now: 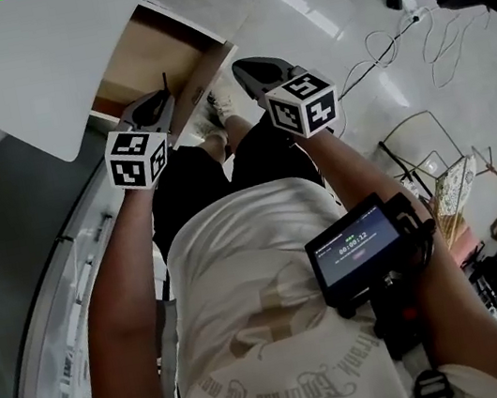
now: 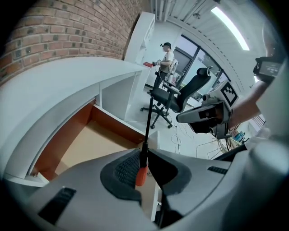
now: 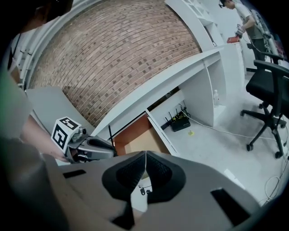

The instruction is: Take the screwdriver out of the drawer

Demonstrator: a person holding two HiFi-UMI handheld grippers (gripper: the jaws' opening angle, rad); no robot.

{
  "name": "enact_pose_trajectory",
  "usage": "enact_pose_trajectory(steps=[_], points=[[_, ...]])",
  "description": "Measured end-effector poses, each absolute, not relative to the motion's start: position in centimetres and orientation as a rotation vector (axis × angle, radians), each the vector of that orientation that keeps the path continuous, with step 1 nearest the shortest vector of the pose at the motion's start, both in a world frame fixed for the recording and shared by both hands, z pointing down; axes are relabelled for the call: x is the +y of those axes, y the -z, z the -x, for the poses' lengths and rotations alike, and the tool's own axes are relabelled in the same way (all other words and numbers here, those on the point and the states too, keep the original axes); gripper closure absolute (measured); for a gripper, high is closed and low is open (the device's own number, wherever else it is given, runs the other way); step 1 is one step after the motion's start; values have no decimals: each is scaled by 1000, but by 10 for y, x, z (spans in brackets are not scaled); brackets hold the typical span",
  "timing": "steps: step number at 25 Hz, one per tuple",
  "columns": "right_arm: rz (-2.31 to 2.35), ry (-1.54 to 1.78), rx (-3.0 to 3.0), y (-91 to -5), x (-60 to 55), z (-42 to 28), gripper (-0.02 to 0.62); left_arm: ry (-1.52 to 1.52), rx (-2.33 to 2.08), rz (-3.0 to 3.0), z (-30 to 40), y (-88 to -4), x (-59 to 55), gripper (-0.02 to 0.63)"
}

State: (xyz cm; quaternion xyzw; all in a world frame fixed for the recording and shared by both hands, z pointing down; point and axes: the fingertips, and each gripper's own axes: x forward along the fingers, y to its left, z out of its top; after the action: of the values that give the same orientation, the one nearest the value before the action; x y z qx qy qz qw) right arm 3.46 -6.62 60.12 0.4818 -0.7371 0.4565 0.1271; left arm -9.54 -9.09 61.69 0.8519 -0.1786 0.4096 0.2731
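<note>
Open drawer [image 2: 86, 144], screwdriver [image 2: 147, 128] held over it

The white worktop [image 1: 15, 63] has its wooden drawer standing open. The left claw [image 2: 143, 155] grips the screwdriver by its orange handle, with the shaft pointing away. The right claw [image 3: 145, 158] nearby is closed and empty.

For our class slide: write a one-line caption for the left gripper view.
Left hand-held gripper clamps a slim black-shafted orange-handled screwdriver above the open wooden drawer.
</note>
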Motion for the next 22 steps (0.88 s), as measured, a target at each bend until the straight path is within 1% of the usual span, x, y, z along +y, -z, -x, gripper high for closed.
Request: enact_pose_trajectory(steps=[13,22], points=[[-1318,-1270,-2202,-575,-76,-6,572,-982,-496,-2310,96,-576,-71,538],[-1265,-1178,-2253,-569,-83,7,572,-860,-615,-2332,109,-560,-76,539]])
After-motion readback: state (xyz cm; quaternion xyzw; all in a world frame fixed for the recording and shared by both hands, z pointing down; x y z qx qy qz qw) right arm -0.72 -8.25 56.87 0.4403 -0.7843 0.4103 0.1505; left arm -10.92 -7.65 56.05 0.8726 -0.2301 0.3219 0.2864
